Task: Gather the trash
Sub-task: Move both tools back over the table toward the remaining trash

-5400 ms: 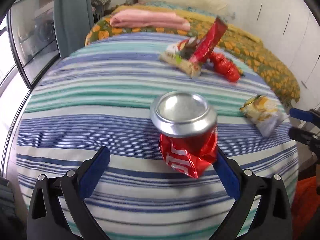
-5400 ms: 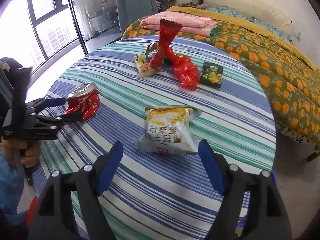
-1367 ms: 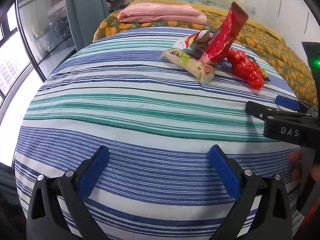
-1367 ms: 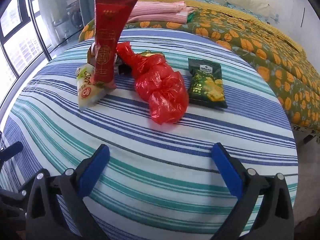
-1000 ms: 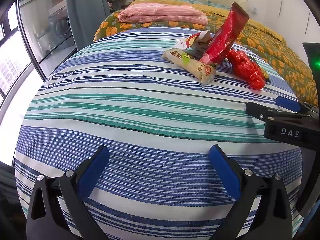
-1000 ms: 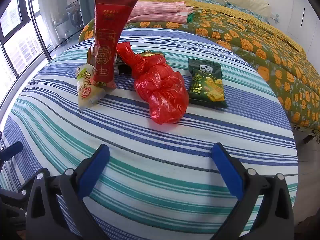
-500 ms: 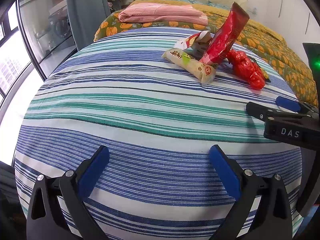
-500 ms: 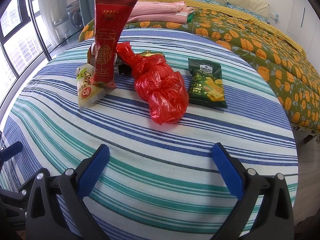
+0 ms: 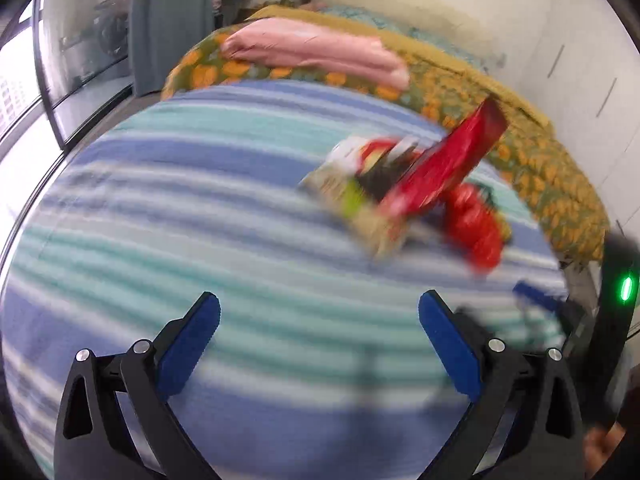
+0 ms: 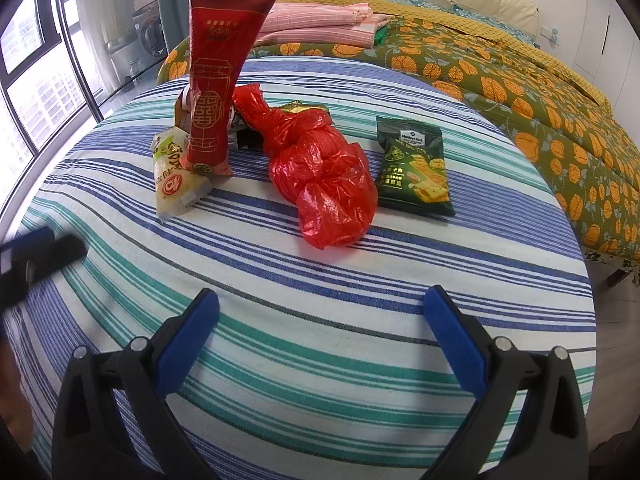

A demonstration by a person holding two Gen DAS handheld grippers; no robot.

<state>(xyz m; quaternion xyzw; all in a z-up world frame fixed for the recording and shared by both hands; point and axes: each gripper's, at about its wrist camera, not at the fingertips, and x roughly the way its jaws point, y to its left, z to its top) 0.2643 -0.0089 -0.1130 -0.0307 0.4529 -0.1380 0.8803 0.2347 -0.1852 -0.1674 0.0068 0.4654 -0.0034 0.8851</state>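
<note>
Trash lies on a round table with a striped cloth. A tall red wrapper stands upright, with a pale snack packet lying at its foot. Right of them rest a knotted red plastic bag and a dark green cracker packet. My right gripper is open and empty, short of the red bag. The left wrist view is blurred: its left gripper is open and empty, with the red wrapper, pale packet and red bag ahead to the right.
A bed with an orange-patterned green cover and folded pink bedding stands behind the table. Large windows run along the left. The other gripper shows at the left edge of the right wrist view and at the right edge of the left wrist view.
The crushed can and the yellow packet are gone from the table since the oldest frames. The left gripper has just moved forward toward the pile, blurring its view. The right gripper barely moved.
</note>
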